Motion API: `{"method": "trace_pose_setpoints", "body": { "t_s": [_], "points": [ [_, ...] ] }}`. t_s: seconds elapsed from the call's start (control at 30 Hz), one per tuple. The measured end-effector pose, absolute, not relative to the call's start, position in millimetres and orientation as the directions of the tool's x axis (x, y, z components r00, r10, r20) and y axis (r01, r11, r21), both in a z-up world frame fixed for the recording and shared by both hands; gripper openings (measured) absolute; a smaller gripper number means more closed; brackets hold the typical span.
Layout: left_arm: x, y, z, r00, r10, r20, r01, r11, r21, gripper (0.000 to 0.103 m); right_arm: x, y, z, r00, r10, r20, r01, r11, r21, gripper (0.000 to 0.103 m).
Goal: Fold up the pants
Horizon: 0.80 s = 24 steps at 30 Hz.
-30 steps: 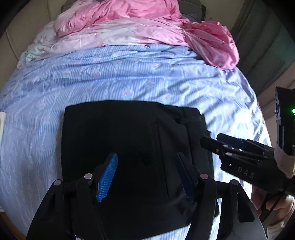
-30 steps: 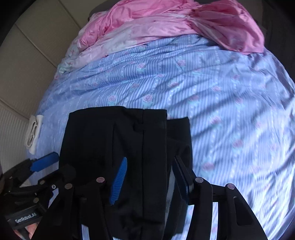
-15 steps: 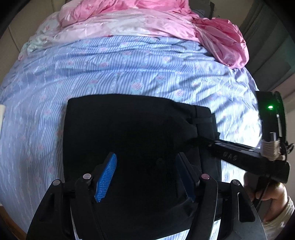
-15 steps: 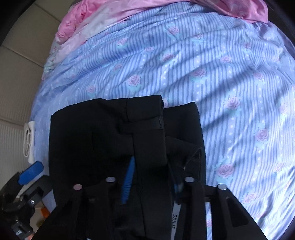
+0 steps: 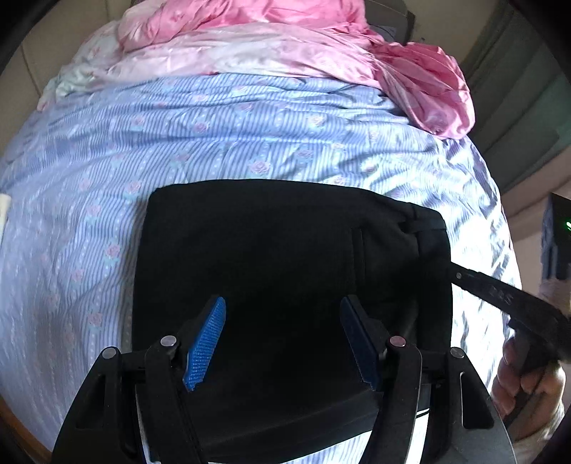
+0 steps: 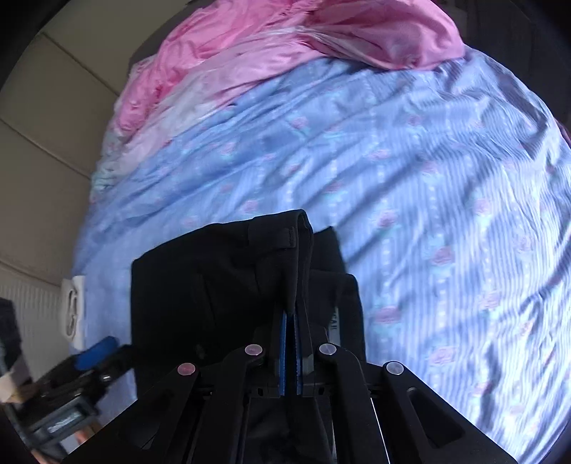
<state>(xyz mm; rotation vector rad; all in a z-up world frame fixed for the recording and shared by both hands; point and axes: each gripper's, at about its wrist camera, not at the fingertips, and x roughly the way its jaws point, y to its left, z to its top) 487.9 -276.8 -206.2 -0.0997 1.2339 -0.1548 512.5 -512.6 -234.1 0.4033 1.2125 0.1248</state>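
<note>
Pants (image 5: 285, 271) lie folded, black, on the bed's striped blue sheet (image 5: 178, 142); their white label (image 6: 333, 323) is too blurred to read. Right tool (image 6: 289, 323) — apart a second ago — has just closed, now clamped on a waistband fold. Left tool (image 5: 282, 335) hovers apart above them.

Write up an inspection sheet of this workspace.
Surface: bed with a blue striped, rose-print sheet, wrinkled.
Job's things: black pants, folded into a compact block; waistband edge lifted at the right side.
Clutter: pink quilt bunched at the far end; small white object at the bed's left edge.
Grippers: left gripper open over the pants; right gripper has just closed, shut on the pants.
Cables: nothing seen.
Surroundings: beige wall panels.
</note>
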Motion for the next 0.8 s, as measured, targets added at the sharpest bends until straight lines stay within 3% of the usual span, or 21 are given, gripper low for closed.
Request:
{"method": "trace_pose_setpoints", "body": {
  "t_s": [0.4, 0.5, 0.57, 0.67, 0.8],
  "points": [
    [477, -276, -223, 0.281, -0.138, -0.950, 0.056, 0.990, -0.127, 0.066, 533, -527, -278, 0.288, 0.210, -0.934, 0.170, 0.949, 0.266, 0.007],
    [475, -272, -221, 0.290, -0.136, -0.947, 0.049, 0.991, -0.127, 0.066, 526, -534, -269, 0.300, 0.212, -0.930, 0.189, 0.942, 0.276, 0.028],
    [473, -269, -219, 0.299, -0.127, -0.946, 0.041, 0.992, -0.120, 0.071, 515, -540, -258, 0.332, 0.212, -0.919, 0.182, 0.942, 0.283, 0.056],
    [468, -265, -219, 0.306, -0.113, -0.945, 0.026, 0.994, -0.110, 0.072, 495, -544, -249, 0.359, 0.260, -0.897, 0.144, 0.934, 0.328, 0.067],
    [456, -263, -222, 0.299, -0.104, -0.948, 0.029, 0.995, -0.100, 0.073, 470, -545, -258, 0.321, 0.309, -0.895, 0.139, 0.920, 0.367, 0.071]
  ]
}}
